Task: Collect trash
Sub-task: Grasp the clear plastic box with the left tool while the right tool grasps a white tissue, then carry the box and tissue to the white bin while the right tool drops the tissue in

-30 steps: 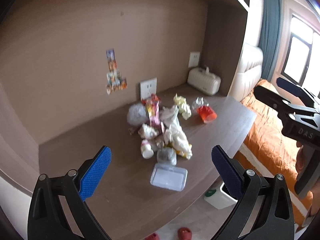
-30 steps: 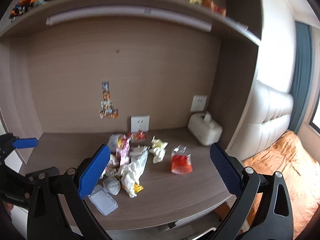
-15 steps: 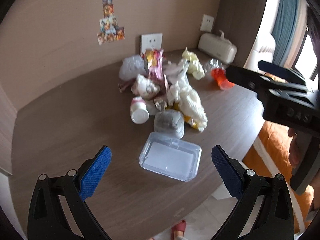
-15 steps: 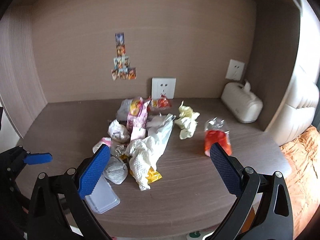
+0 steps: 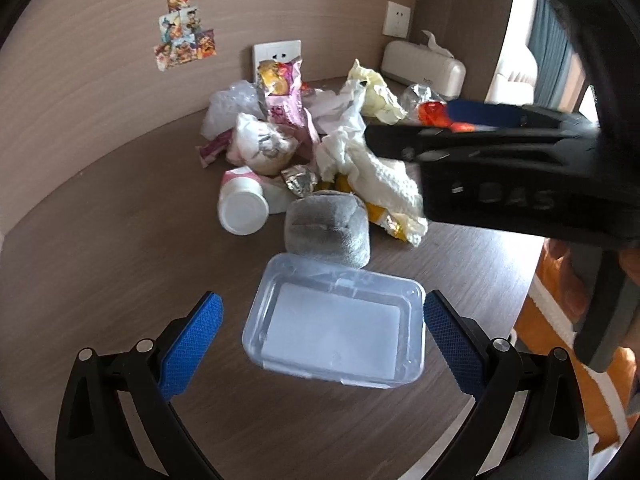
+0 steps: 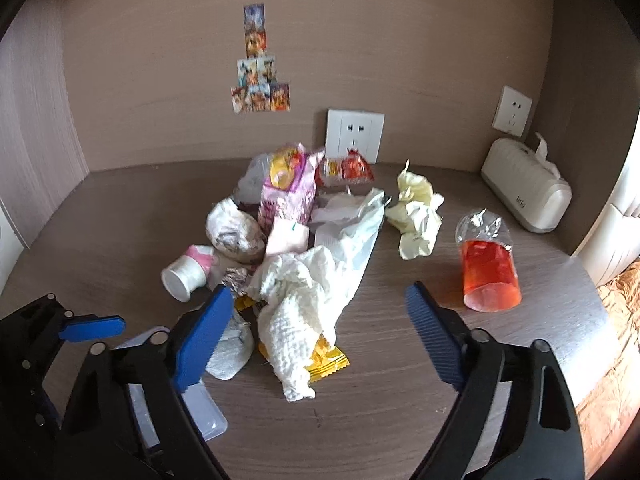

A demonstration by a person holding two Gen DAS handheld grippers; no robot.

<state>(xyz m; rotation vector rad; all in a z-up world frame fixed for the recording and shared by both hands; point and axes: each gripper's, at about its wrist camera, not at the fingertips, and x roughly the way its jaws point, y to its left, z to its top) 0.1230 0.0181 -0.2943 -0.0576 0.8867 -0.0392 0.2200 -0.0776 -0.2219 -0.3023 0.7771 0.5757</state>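
Left hand-held gripper gapes around the clear box; right hand-held gripper, open, hides it.

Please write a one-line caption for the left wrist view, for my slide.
Open left claw straddles a clear plastic box before a trash pile on the desk.

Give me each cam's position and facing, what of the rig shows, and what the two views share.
Left wrist: on the left gripper, angled down at the clear rectangular plastic container between its open blue pads; the right gripper crosses the view on the right side.
Right wrist: on the right gripper, facing the brown back wall over the white crumpled paper towel; open pads, left gripper at lower left.
Shared: the container, paper towel, white tissue box.
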